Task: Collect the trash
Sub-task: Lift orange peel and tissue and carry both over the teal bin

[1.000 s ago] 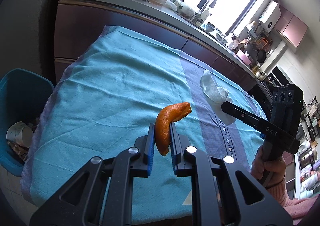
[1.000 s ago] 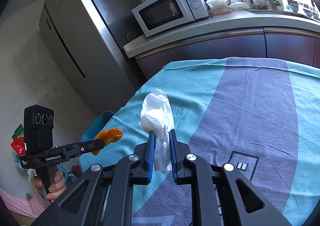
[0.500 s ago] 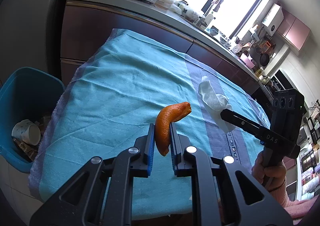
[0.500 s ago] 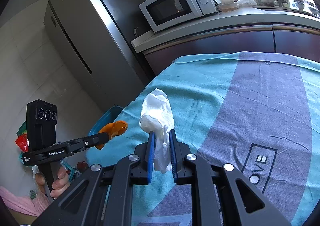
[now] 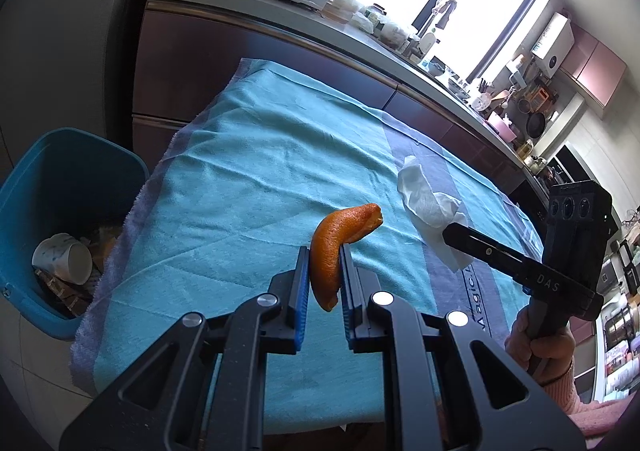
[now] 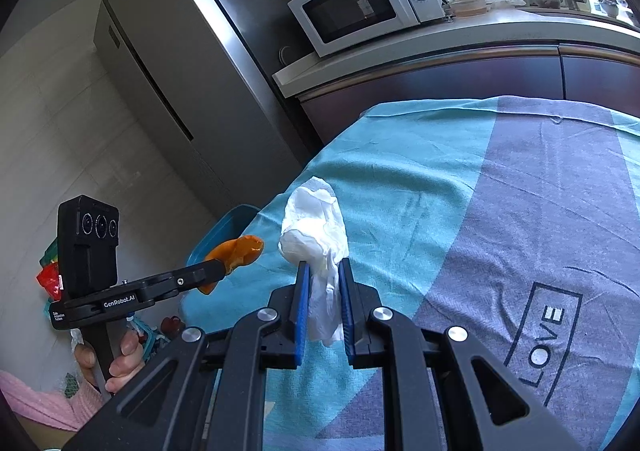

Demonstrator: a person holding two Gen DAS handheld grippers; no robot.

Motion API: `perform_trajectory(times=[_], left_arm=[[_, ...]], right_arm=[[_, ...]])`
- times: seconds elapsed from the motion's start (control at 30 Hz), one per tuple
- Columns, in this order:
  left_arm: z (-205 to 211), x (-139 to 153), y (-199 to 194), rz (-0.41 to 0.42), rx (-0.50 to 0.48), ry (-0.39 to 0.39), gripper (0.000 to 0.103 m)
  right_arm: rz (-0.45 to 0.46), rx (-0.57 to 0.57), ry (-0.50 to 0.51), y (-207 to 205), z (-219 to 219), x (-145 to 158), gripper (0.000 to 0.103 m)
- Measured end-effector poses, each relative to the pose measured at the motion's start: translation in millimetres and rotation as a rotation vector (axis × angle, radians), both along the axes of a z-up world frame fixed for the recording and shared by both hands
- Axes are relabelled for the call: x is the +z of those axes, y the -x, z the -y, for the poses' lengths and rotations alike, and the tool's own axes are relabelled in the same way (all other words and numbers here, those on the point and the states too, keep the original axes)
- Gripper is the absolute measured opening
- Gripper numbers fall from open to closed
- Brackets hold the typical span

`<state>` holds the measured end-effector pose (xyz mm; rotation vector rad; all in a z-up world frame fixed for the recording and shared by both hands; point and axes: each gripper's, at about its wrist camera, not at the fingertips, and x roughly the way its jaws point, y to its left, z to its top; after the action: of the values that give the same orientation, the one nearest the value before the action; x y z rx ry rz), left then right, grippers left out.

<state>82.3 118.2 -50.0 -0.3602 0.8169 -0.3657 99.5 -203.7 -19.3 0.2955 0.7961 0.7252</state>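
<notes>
Blue pads (image 5: 303,283) of the left gripper (image 5: 324,271) pinched a curved orange peel (image 5: 340,239), held above the towel-covered table (image 5: 248,179), right of the blue bin (image 5: 60,155). The right gripper (image 6: 323,291) clamped a crumpled white tissue (image 6: 314,227), also aloft over the table. The bin, beside the table's left edge, held a white cup (image 5: 64,265) and scraps.

Pitted orange peel (image 5: 340,239); crumpled paper tissue (image 6: 316,235); terry tablecloth (image 5: 248,191); glossy plastic bin (image 5: 60,171).
</notes>
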Motion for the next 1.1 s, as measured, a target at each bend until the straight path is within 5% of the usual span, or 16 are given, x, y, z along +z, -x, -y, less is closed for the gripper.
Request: perform_trajectory(times=[1.1], left_arm=[[-27,6,12,0.011,0.073,-0.008,0.015]], right_arm=[[0.003,0.063,-0.012,0,-33,2,0.013]])
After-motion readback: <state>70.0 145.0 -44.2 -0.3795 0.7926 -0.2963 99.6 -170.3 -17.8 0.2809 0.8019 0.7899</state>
